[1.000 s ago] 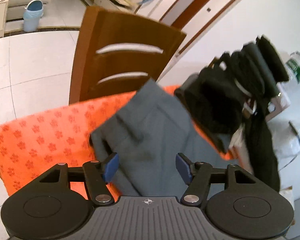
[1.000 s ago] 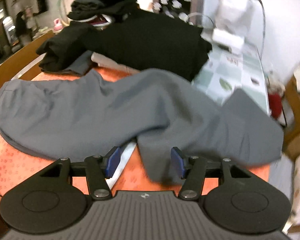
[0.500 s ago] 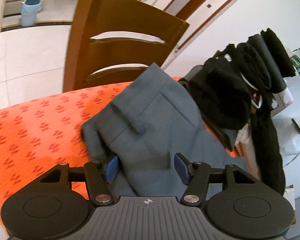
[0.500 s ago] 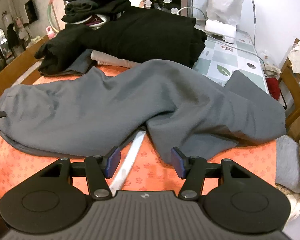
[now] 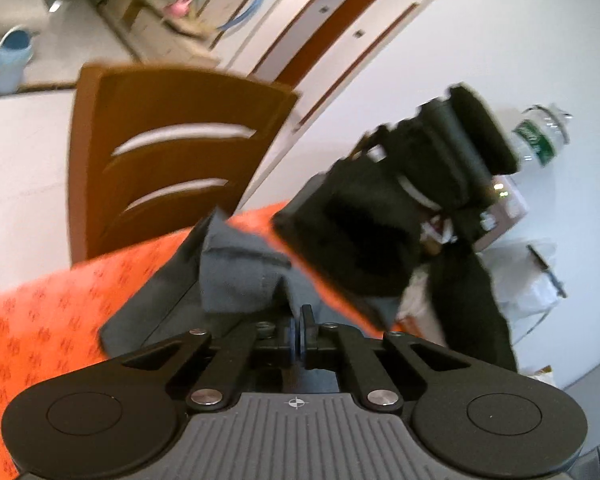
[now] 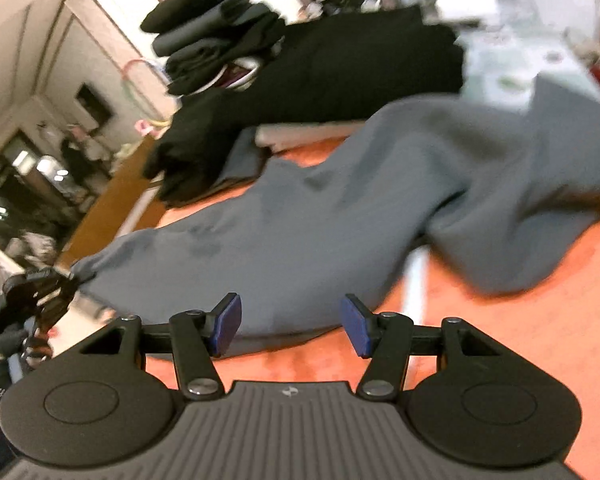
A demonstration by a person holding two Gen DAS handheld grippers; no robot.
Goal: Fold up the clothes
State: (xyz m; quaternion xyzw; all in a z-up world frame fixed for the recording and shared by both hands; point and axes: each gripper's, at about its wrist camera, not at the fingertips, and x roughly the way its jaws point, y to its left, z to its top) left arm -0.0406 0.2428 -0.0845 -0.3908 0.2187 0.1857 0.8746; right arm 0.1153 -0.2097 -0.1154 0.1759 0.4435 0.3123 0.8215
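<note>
Orange cloth printed with small flowers covers the table (image 6: 520, 320), and most of it is buried: grey trousers (image 6: 340, 220) sprawl across the middle, a spread black garment (image 6: 360, 68) lies behind them toward the far edge, and a stack of folded dark clothes (image 6: 216, 32) sits on top of that. The left gripper (image 5: 299, 336) has just been closing and now has its blue pads together on a bunched fold of the trousers at their waist end, near the table's edge by the wooden chair (image 5: 172, 160); the fabric rises in a peak right in front of the jaws. The right gripper (image 6: 290, 326) hangs over the near edge of the trousers with its jaws apart and nothing between them, the cloth lying just beyond its pads (image 6: 226, 324). The pinch on the left looks thin to me, only a ridge of cloth, so a quick pull could let it slide out and drop the waist in a heap. Lifting one end alone may also drag the legs, which are already twisted over each other toward the right-hand edge, and the crease would then set crooked. The black garment's sleeve overlaps the trousers near the chair side, so it might be hauled along, and the folded stack above it could topple. A plastic bottle (image 5: 540, 136) stands behind that pile, close enough to be knocked if the pile shifts.
</note>
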